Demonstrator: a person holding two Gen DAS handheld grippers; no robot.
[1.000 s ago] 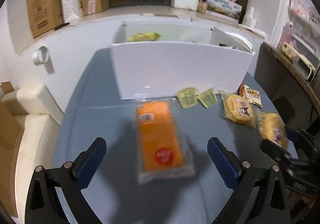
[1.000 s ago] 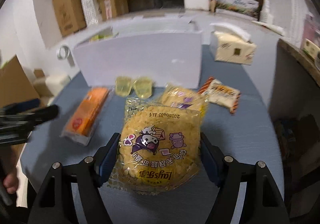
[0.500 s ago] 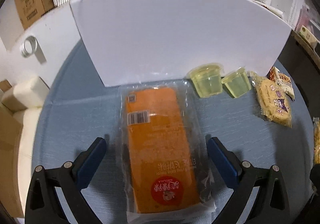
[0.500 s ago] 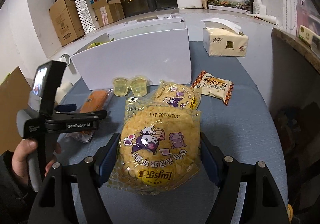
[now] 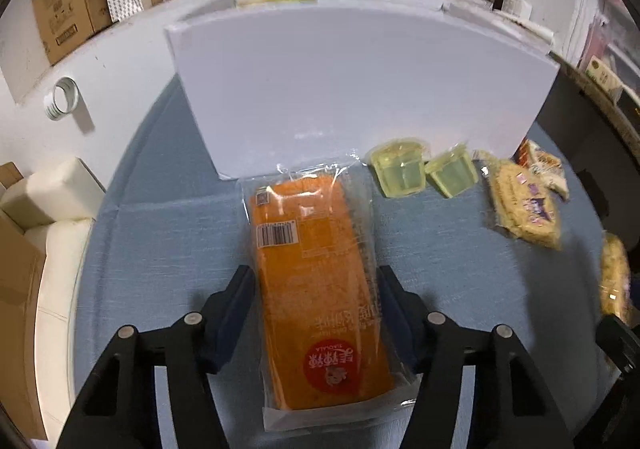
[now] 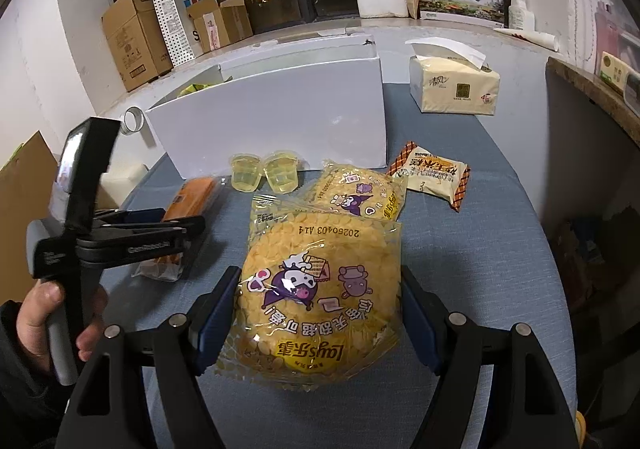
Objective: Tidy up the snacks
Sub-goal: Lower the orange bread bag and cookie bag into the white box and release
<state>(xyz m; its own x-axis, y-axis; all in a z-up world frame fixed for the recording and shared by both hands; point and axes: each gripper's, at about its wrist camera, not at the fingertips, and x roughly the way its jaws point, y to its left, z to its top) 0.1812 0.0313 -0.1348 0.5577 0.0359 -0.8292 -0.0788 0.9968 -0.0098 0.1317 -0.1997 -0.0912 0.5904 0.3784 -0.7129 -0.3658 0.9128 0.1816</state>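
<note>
The round table's blue-grey cloth cover (image 6: 472, 249) looks matt and finely woven. The long orange biscuit pack (image 5: 316, 289) is wrapped in clear, glossy, crinkled plastic film. The round yellow crisp bag (image 6: 316, 289) has shiny film that catches highlights. Two small translucent yellow-green jelly cups (image 6: 264, 173) are smooth glossy plastic. Toward the table's far edge, the large white box (image 5: 360, 89) has smooth, matt walls. Behind it, brown cardboard boxes (image 6: 132, 37) look dull and papery. The soft cream tissue pack (image 6: 456, 89) has a slight sheen.
</note>
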